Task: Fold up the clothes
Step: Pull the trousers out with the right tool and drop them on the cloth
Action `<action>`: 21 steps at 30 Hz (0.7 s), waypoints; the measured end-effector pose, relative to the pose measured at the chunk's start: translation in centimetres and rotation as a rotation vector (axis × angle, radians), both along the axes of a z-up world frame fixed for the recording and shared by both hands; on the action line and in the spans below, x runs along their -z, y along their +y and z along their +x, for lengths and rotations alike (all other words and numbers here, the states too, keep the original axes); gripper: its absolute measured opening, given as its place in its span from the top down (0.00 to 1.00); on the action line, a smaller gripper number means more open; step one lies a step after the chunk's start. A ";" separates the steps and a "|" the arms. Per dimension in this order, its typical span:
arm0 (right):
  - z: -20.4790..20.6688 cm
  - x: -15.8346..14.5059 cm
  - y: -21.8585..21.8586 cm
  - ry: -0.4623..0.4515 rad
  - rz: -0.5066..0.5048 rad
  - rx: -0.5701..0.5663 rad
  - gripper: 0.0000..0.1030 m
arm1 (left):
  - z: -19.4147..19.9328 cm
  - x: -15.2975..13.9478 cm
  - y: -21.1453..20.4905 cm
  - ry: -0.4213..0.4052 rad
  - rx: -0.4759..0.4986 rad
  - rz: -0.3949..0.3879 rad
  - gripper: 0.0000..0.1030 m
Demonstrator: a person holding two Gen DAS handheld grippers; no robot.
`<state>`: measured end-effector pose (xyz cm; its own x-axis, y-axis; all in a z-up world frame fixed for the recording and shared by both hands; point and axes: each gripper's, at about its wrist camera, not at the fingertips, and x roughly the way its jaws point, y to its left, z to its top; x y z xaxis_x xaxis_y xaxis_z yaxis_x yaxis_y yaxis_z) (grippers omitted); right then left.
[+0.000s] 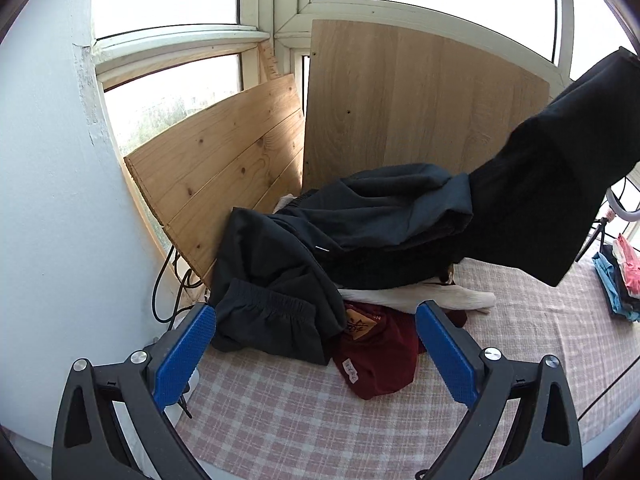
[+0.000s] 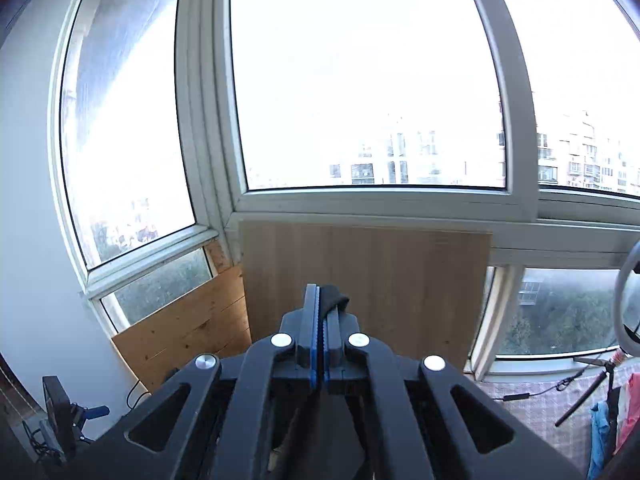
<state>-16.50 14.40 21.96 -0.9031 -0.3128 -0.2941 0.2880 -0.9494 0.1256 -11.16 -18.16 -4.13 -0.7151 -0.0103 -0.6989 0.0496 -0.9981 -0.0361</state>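
A heap of clothes lies at the back of the checked bed cover [image 1: 304,408]: dark garments [image 1: 360,220] on top, a white piece [image 1: 432,296] under them and a maroon garment [image 1: 372,356] at the front. My left gripper [image 1: 316,344] hovers open over the heap's front edge, with nothing between its blue pads [image 1: 182,356]. A black garment [image 1: 560,184] hangs stretched from the heap up to the right. My right gripper [image 2: 322,312] is raised toward the window and shut on a fold of this black garment [image 2: 334,298], which pokes out above its tips.
Wooden boards [image 1: 420,108] lean against the window frames behind the heap. Black cables [image 1: 168,288] run down by the white wall on the left. A stack of folded coloured clothes [image 1: 620,276] and a ring light on a tripod [image 2: 624,292] stand at the right.
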 end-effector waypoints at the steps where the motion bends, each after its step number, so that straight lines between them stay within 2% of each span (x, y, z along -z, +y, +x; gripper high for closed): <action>1: 1.2 -0.3 1.9 0.023 -0.003 0.052 0.99 | 0.1 0.1 0.2 -0.004 0.011 -0.001 0.03; 3: 3.8 -1.5 5.3 0.052 0.000 0.156 0.99 | 0.1 0.3 0.9 -0.013 0.040 -0.008 0.03; 6: 7.3 -1.4 10.2 0.020 0.021 0.312 0.99 | -0.1 0.8 2.6 -0.032 0.097 -0.012 0.03; 7: 6.7 1.1 12.8 -0.034 0.057 0.370 0.99 | -0.3 1.1 3.5 -0.039 0.123 -0.012 0.03; 9: 7.0 5.3 16.4 -0.188 0.202 0.548 0.98 | -0.5 1.6 5.6 -0.054 0.183 -0.015 0.03; 10: 7.1 7.9 18.6 -0.294 0.252 0.610 0.90 | -0.6 1.9 6.9 -0.062 0.216 -0.018 0.03; 11: 7.7 10.9 21.0 -0.399 0.234 0.634 0.79 | -0.7 2.3 8.3 -0.071 0.250 -0.022 0.03; 12: 8.2 14.0 23.3 -0.504 0.215 0.658 0.73 | -0.7 2.8 10.0 -0.086 0.290 -0.022 0.03; 14: 9.5 20.0 28.2 -0.710 0.173 0.698 0.70 | -0.8 3.9 13.3 -0.116 0.369 -0.023 0.03; 15: 11.7 22.4 30.6 -0.761 0.127 0.690 0.70 | -0.9 4.6 15.1 -0.131 0.403 -0.026 0.02; 17: 13.0 26.6 32.7 -0.834 0.068 0.677 0.70 | -1.3 6.0 18.9 -0.168 0.465 -0.033 0.02; 20: 13.6 30.7 33.5 -0.906 0.016 0.619 0.70 | -1.8 8.7 24.8 -0.253 0.537 -0.028 0.02; 21: 13.5 31.8 33.1 -0.921 0.003 0.559 0.70 | -1.8 9.7 26.8 -0.284 0.562 -0.019 0.02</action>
<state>-3.03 47.51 -9.85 -0.3487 0.0774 -0.9340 -0.3910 -0.9177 0.0699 -12.97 8.65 -13.81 -0.4014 0.2986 -0.8659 -0.4776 -0.8749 -0.0802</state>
